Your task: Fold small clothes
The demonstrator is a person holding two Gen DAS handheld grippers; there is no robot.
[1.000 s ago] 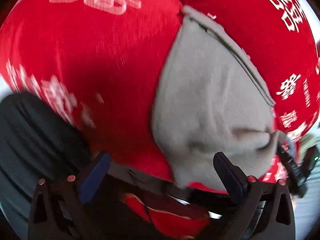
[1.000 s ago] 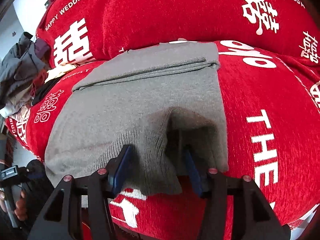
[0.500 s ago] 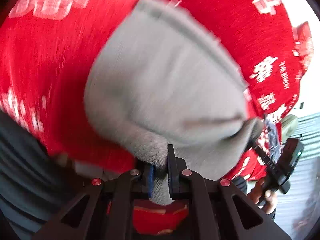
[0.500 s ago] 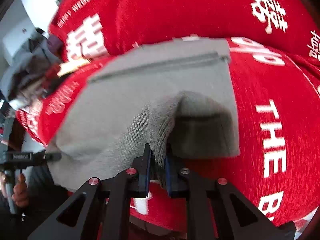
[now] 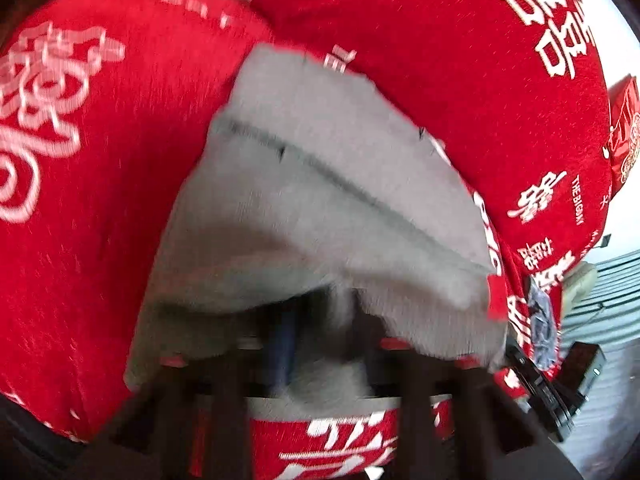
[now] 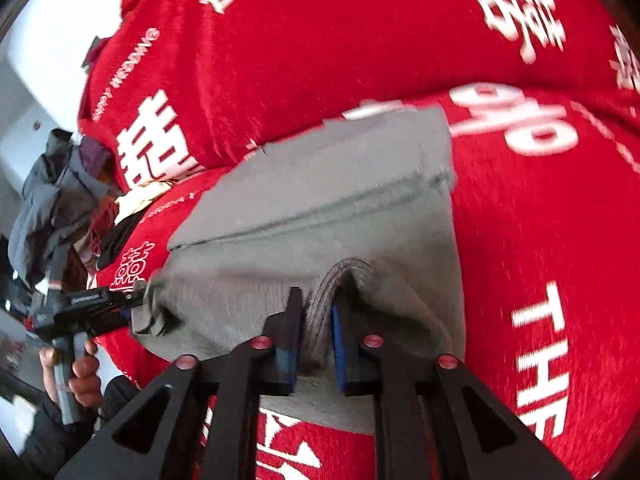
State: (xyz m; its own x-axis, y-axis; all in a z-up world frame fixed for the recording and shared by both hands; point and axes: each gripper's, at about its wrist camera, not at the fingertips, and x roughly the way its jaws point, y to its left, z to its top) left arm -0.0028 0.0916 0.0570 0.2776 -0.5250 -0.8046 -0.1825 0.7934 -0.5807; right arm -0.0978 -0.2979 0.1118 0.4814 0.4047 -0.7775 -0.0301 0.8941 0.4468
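A grey knit garment (image 6: 320,216) lies on a red cover with white lettering (image 6: 540,240). My right gripper (image 6: 316,320) is shut on a pinched ridge of its near right edge. In the left wrist view, the same grey garment (image 5: 320,200) is lifted and draped over my left gripper (image 5: 324,320), which is shut on its near left edge; the view is blurred and cloth hides the fingertips. My left gripper (image 6: 132,300) also shows at the left of the right wrist view, holding the cloth's corner.
The red cover (image 5: 80,200) spreads over a seat and a back cushion (image 6: 360,40). A heap of dark and mixed clothes (image 6: 60,192) lies at the far left. The person's hand (image 6: 76,372) holds the left gripper's handle.
Both grippers closed on the garment's near edge from open a second ago. Since then they have lifted the edge and carried it forward over the rest of the cloth.
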